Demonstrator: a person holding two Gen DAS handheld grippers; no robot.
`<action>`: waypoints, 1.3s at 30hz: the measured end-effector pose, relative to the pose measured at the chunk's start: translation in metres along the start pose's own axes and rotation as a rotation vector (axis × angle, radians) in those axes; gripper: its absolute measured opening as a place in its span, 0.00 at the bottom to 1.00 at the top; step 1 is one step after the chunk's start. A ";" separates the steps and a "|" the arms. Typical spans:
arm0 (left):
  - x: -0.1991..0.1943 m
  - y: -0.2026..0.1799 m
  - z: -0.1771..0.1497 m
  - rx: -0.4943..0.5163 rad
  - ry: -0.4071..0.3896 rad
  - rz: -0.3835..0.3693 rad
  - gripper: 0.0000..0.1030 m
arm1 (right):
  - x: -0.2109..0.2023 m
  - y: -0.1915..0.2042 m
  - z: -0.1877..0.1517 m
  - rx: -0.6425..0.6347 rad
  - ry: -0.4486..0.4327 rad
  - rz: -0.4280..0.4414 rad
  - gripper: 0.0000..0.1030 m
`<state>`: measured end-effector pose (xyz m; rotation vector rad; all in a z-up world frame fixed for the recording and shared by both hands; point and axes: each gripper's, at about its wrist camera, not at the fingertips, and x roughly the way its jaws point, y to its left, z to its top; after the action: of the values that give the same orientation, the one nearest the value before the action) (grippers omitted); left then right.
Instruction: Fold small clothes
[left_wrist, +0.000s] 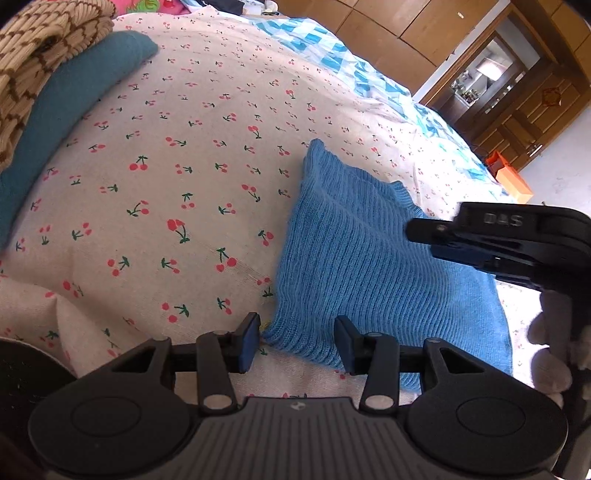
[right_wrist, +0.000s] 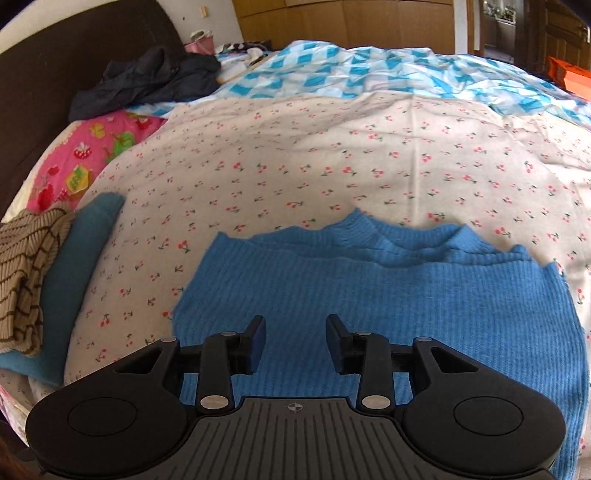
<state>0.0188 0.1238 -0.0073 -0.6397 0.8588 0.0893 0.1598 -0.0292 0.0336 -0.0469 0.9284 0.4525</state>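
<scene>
A blue ribbed knit garment (left_wrist: 354, 254) lies flat and partly folded on the cherry-print sheet (left_wrist: 177, 155); it also shows in the right wrist view (right_wrist: 388, 291). My left gripper (left_wrist: 297, 345) is open and empty, its jaws on either side of the garment's near corner. My right gripper (right_wrist: 295, 341) is open and empty, low over the garment's near part. In the left wrist view the right gripper (left_wrist: 498, 240) reaches in from the right above the garment, held by a white-gloved hand (left_wrist: 550, 350).
A folded teal garment (left_wrist: 74, 107) with a beige striped knit (left_wrist: 33, 62) on top lies at the left; both show in the right wrist view (right_wrist: 74, 277). Dark clothing (right_wrist: 147, 81) and a blue checked quilt (right_wrist: 369, 70) lie at the far side. An orange box (left_wrist: 511, 177) stands on the floor.
</scene>
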 end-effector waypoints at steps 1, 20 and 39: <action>0.000 0.001 0.000 -0.007 0.001 -0.008 0.46 | 0.003 0.002 0.001 -0.007 0.008 0.000 0.35; -0.019 0.005 -0.008 -0.037 -0.016 -0.021 0.49 | 0.014 0.008 0.013 0.043 0.044 0.052 0.38; -0.007 0.006 -0.011 -0.041 0.051 -0.062 0.50 | 0.099 0.096 0.040 -0.255 0.256 -0.108 0.54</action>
<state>0.0049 0.1241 -0.0106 -0.7093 0.8871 0.0352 0.2031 0.1020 -0.0052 -0.3927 1.1084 0.4688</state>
